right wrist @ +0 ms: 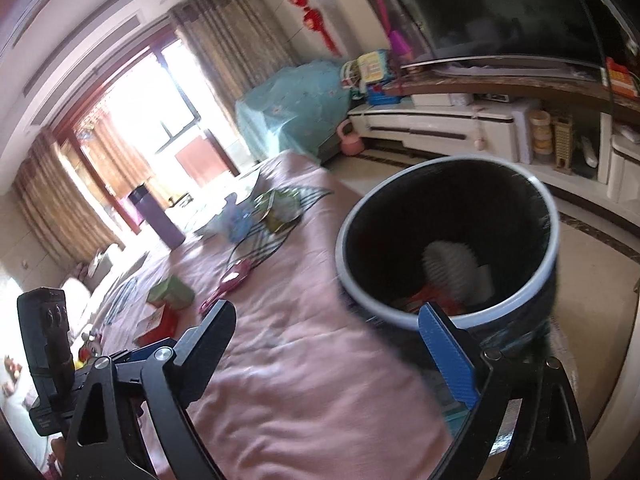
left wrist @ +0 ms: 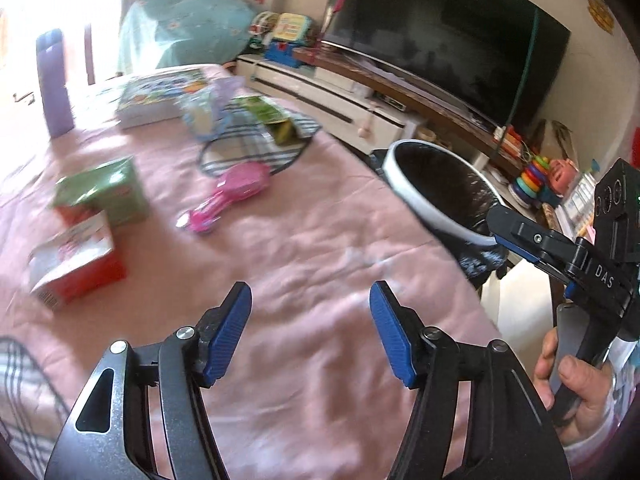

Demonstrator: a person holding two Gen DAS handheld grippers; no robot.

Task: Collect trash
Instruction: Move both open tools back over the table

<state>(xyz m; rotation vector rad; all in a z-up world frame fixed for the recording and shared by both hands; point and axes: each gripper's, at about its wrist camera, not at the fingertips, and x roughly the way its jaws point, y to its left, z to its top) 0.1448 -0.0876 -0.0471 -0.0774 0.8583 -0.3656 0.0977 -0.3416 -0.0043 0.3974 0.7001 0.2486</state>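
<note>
A living room with a big dark TV (left wrist: pixel 448 36) on a long low white cabinet (left wrist: pixel 320 92) lies behind a counter covered with a soft pink cloth (left wrist: pixel 304 248).

The left tool (left wrist: pixel 310 320) hangs over the bare pink cloth. Its two blue pads (left wrist: pixel 230 332) stand apart and nothing is between them. The right tool (right wrist: pixel 332 344) hangs at the edge of the counter, its black fingers spread wide, and it grips nothing. A hand (left wrist: pixel 576 396) holds the handle of the right tool.

Just past the right tool, beside the counter edge, stands a round bin with a white rim and a black bag inside (right wrist: pixel 448 248). In the bin lie a white ridged paper cup (right wrist: pixel 450 268) and some red scraps (right wrist: pixel 432 300).

On the cloth, left of the left tool, lies a red and white carton (left wrist: pixel 76 268) on its side. A green carton (left wrist: pixel 104 196) is just behind it and seems to touch it. Near them is a pink toy car (left wrist: pixel 228 196). Farther back lie a green wrapper (left wrist: pixel 272 120) and a crumpled clear bag (left wrist: pixel 208 108) on a striped patch of the cloth. Beside those is a flat box with a bright picture (left wrist: pixel 160 96). A tall purple bottle (left wrist: pixel 54 84) stands upright at the far left. A big lump under a light blue sheet (left wrist: pixel 184 28) sits on the floor by the window.
</note>
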